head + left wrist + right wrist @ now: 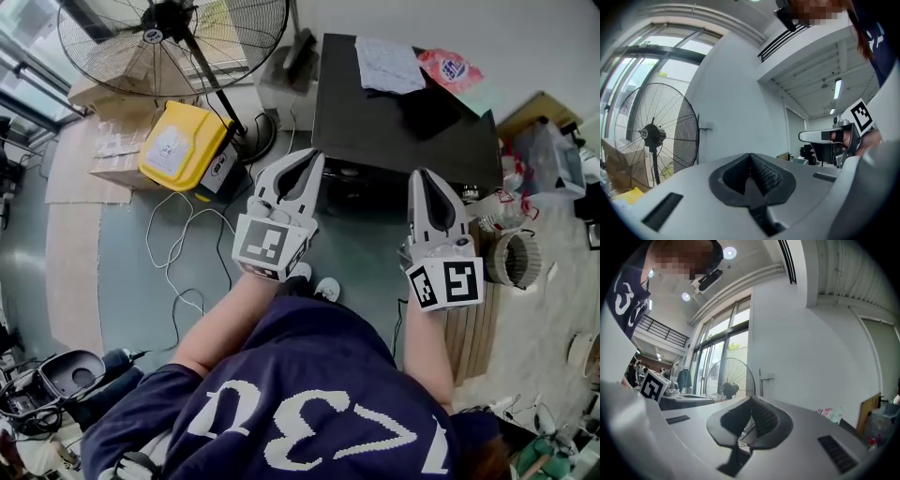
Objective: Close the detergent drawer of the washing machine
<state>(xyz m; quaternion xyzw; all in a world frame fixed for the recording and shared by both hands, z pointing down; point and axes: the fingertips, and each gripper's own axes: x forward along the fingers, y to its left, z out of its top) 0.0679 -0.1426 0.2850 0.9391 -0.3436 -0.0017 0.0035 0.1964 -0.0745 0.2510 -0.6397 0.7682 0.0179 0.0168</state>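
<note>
navy shirt [309,412] nearest, then both tongs level and side by side above the floor, poised rather than working, i judge. the left gripper [307,157] has its jaws pressed together on nothing; the right gripper [424,176] is the same. just beyond their tips stands the dark-topped washing machine [394,127]. its detergent drawer should sit below the near edge, but from above i cannot make it out. a white cloth [389,64] lies at the top's far edge.

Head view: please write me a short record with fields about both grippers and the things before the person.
left gripper: shut, empty
right gripper: shut, empty
washing machine: ahead of both grippers, black top
on its top: white sheet, red packet
detergent drawer: not visible
floor at left: fan, yellow container
</note>
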